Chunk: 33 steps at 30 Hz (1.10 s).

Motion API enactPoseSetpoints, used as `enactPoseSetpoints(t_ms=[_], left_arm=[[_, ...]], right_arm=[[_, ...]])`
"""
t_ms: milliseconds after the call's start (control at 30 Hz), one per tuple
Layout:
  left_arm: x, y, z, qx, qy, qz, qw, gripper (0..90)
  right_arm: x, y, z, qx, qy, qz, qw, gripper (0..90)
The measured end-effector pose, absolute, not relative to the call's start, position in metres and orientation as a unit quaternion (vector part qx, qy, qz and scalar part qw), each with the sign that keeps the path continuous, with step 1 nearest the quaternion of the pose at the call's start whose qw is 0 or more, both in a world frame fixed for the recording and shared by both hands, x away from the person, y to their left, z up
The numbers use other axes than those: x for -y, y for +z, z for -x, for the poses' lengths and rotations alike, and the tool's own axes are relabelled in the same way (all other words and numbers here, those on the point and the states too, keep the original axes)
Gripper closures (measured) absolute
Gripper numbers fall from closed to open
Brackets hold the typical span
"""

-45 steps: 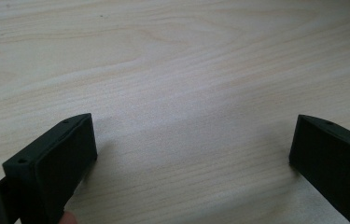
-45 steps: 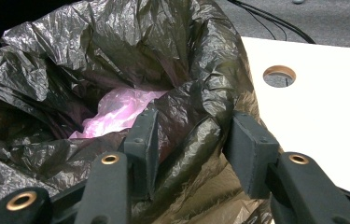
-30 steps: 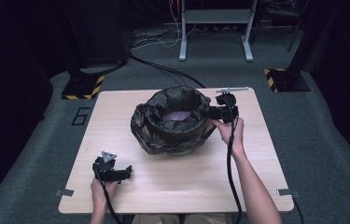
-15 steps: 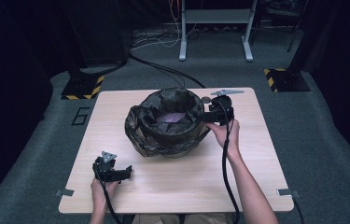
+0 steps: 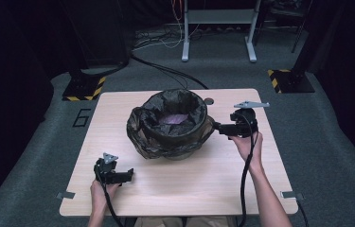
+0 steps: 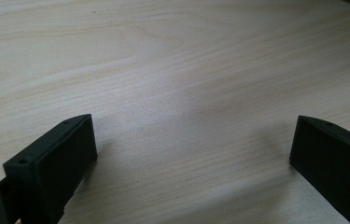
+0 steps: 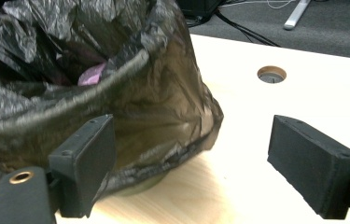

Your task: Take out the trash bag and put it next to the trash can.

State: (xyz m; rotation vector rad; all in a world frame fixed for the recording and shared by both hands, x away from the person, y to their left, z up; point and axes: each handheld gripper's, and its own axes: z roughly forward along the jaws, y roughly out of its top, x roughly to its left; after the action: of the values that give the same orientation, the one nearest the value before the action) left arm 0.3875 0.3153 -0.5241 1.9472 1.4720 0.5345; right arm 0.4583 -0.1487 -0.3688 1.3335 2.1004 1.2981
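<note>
A round bin lined with a crinkled black bag (image 5: 170, 125) stands in the middle of the wooden table (image 5: 203, 184); something purple (image 5: 173, 118) lies inside. My right gripper (image 5: 215, 126) is level just right of the bag, pointing at it. In the right gripper view the bag (image 7: 70, 70) and the purple thing (image 7: 92, 73) lie beyond the left jaw. The right gripper (image 7: 191, 154) is open; its jaws have just been opening, with only bare table between them. My left gripper (image 5: 128, 175) rests at the front left, open, over bare wood (image 6: 172, 70) with nothing between its jaws (image 6: 193, 154).
A round cable hole (image 5: 208, 100) sits in the table behind the bag, also visible as a hole (image 7: 271, 74) in the right gripper view. Stands with striped bases (image 5: 84, 89) flank the table on the grey floor. Cables (image 5: 165, 71) run behind.
The right gripper has let go of the bag's rim, opened its jaws and drawn back to the right and toward the person. The left gripper has stayed put.
</note>
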Motion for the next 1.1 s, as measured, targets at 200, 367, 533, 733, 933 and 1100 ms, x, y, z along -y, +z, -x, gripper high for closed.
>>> enactPoseSetpoints(t_ms=[200,367,533,733,933,1100], left_arm=[[-0.322,-0.491,-0.395,-0.552,0.193,-0.729,0.355,3.0],[-0.321,-0.465,-0.402,-0.541,0.185,-0.729,0.375,4.8],[-0.318,-0.436,-0.412,-0.526,0.187,-0.732,0.391,5.3],[-0.311,-0.398,-0.425,-0.503,0.196,-0.734,0.412,5.9],[-0.298,-0.365,-0.445,-0.482,0.203,-0.735,0.432,8.1],[-0.282,-0.342,-0.466,-0.464,0.21,-0.741,0.438,14.1]], right_arm=[[0.154,-0.363,-0.456,-0.74,0.46,-0.46,0.173,14.7],[0.148,-0.353,-0.46,-0.745,0.457,-0.453,0.173,15.1],[0.139,-0.345,-0.468,-0.751,0.455,-0.448,0.167,16.7],[0.129,-0.34,-0.477,-0.755,0.452,-0.445,0.164,18.6],[0.118,-0.336,-0.493,-0.76,0.447,-0.445,0.158,28.4],[0.107,-0.332,-0.506,-0.766,0.435,-0.447,0.154,40.1]])
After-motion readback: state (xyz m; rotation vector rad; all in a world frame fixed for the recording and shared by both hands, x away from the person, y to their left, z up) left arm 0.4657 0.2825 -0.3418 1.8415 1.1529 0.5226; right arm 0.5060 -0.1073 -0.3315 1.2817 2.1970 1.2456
